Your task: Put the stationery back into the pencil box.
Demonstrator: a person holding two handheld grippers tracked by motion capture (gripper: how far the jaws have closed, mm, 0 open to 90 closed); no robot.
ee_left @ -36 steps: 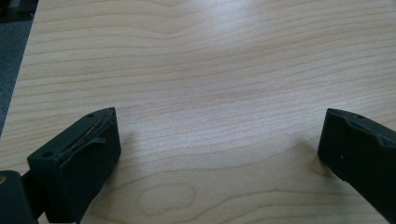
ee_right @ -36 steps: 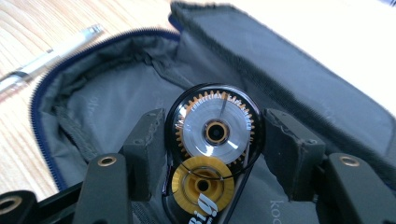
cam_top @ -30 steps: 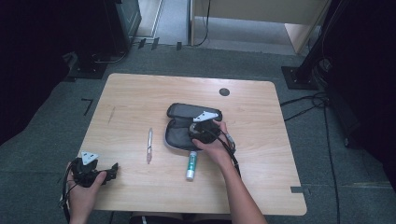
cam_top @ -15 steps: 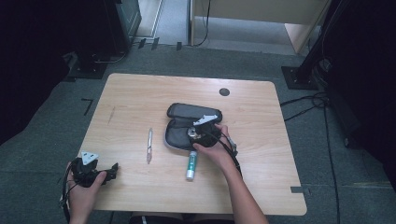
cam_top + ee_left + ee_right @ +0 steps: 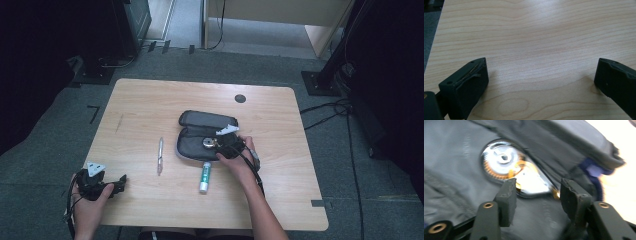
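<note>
An open black pencil case (image 5: 197, 120) lies mid-table. In its near half rests a small clear tape dispenser with a gold wheel (image 5: 206, 143) (image 5: 504, 160). My right gripper (image 5: 220, 145) (image 5: 537, 195) reaches into the case. Its jaws have just been closing, and the dispenser's narrow end fills the gap between the pads (image 5: 507, 192). My left gripper (image 5: 117, 182) (image 5: 541, 80) rests at the table's near left corner, open wide over bare wood. A silver pen (image 5: 160, 155) lies left of the case and a green-and-white tube (image 5: 205, 177) just in front of it.
The wooden table (image 5: 280, 190) has a dark round cable hole (image 5: 240, 98) at the back right. Black stands and cables sit on the grey floor around it. A cable trails along the right forearm.
My right gripper has shifted slightly toward the case's near right side, and its jaws have narrowed around the tape dispenser. The left hand has not moved.
</note>
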